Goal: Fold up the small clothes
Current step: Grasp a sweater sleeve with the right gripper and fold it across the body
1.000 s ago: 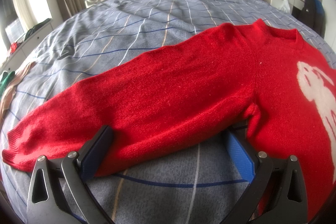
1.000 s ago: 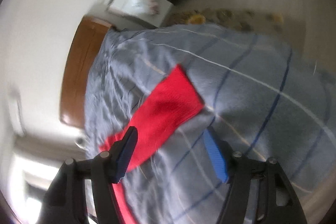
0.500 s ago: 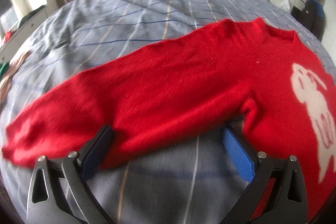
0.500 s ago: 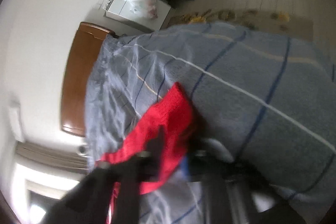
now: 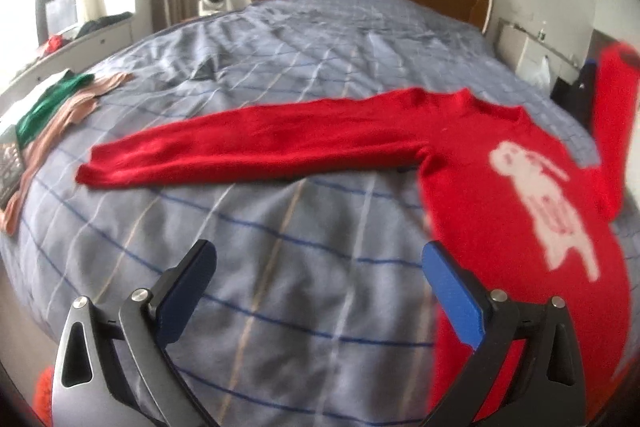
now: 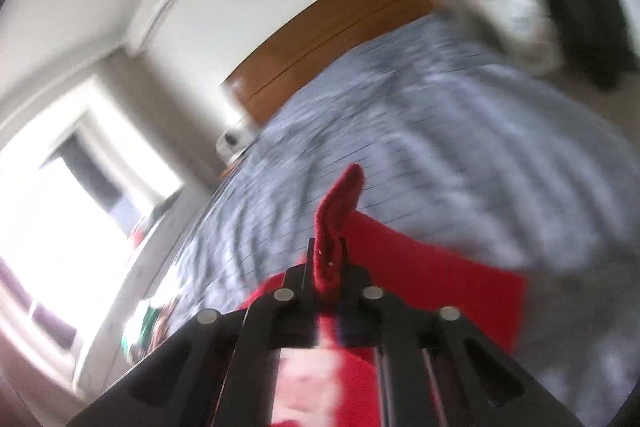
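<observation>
A second ago the right gripper [image 6: 328, 267] hung with its fingers apart over the far cuff of the red knitted sweater with a white animal figure on its chest [image 5: 520, 187]; now those fingers are clamped together on that cuff [image 6: 338, 203], which stands up between them, and the sleeve has come up off the bed. In the left wrist view the same raised right sleeve [image 5: 612, 115] rises at the far right edge, clear of the blue-grey checked bedspread [image 5: 300, 247]. The left gripper [image 5: 316, 275] has meanwhile pulled back: half a second ago its blue-padded fingers straddled the lower edge of the other sleeve, and now they hang wide apart over bare bedspread, holding nothing, with the long left sleeve [image 5: 248, 147] lying flat and straight well ahead of them. The body of the sweater still lies spread face-up on the right side of the bed (the right wrist view is heavily blurred, so the gripper is likely moving fast). My reading is that the first fold has begun, the right sleeve being carried inward across the chest. A small pile of green and pink folded garments [image 5: 52, 115] sits at the left edge of the bed.
</observation>
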{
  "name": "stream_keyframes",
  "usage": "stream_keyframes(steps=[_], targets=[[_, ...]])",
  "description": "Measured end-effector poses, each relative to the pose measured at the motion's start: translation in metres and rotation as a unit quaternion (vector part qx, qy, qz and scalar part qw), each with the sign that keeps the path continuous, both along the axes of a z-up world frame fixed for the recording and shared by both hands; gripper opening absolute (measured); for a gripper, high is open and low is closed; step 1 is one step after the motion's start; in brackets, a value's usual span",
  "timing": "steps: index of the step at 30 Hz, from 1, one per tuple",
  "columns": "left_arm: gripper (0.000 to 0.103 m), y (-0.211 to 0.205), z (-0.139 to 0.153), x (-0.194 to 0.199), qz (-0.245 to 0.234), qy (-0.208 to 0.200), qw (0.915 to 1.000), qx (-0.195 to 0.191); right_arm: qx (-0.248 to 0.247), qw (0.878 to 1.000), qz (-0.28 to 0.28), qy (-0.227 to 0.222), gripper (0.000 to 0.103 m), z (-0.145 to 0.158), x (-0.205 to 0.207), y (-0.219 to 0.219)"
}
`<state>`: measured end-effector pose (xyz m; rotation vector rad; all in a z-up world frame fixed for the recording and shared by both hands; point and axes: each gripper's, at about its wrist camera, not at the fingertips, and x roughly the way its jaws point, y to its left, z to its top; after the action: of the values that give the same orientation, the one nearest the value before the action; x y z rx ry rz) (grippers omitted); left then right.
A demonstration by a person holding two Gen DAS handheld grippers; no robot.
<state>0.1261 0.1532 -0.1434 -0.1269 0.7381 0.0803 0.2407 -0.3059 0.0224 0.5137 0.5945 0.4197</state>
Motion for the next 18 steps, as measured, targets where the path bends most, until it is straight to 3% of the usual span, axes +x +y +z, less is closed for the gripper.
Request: stream_keyframes(steps=[3,4,5,6,7,9,11,14,18], targets=[[0.102,0.011,-0.006,0.005,0.012,0.010,0.9995,-0.028,-0.024,0.998,0.057,0.007,0.009,-0.021,0.020,0.081],[0.102,0.013,-0.009,0.005,0.018,0.011,0.9993,-0.030,-0.016,0.997,0.079,0.020,0.015,-0.034,0.024,0.099],[0.102,0.014,-0.010,0.006,0.024,0.011,0.9992,-0.029,-0.002,0.994,0.104,0.046,0.027,-0.052,0.029,0.113],[0.102,0.015,-0.010,0.007,0.029,0.011,0.9992,-0.026,0.020,0.988,0.128,0.089,0.066,-0.072,0.036,0.129],[0.102,0.016,-0.010,0.007,0.031,0.010,0.9992,-0.023,0.044,0.984,0.137,0.109,0.078,-0.086,0.037,0.134],[0.102,0.017,-0.010,0.006,0.032,0.007,0.9993,-0.021,0.096,0.975,0.150,0.130,0.078,-0.111,0.032,0.136],[0.103,0.016,-0.012,0.007,0.030,0.009,0.9992,-0.025,0.102,0.974,0.149,0.136,0.078,-0.121,0.020,0.131],[0.103,0.013,-0.018,0.010,0.027,0.020,0.9992,-0.021,0.068,0.981,0.121,0.138,0.078,-0.128,0.001,0.094],[0.103,0.008,-0.026,0.012,0.029,0.035,0.9989,0.002,-0.045,0.990,0.034,0.128,0.078,-0.136,-0.037,0.020]])
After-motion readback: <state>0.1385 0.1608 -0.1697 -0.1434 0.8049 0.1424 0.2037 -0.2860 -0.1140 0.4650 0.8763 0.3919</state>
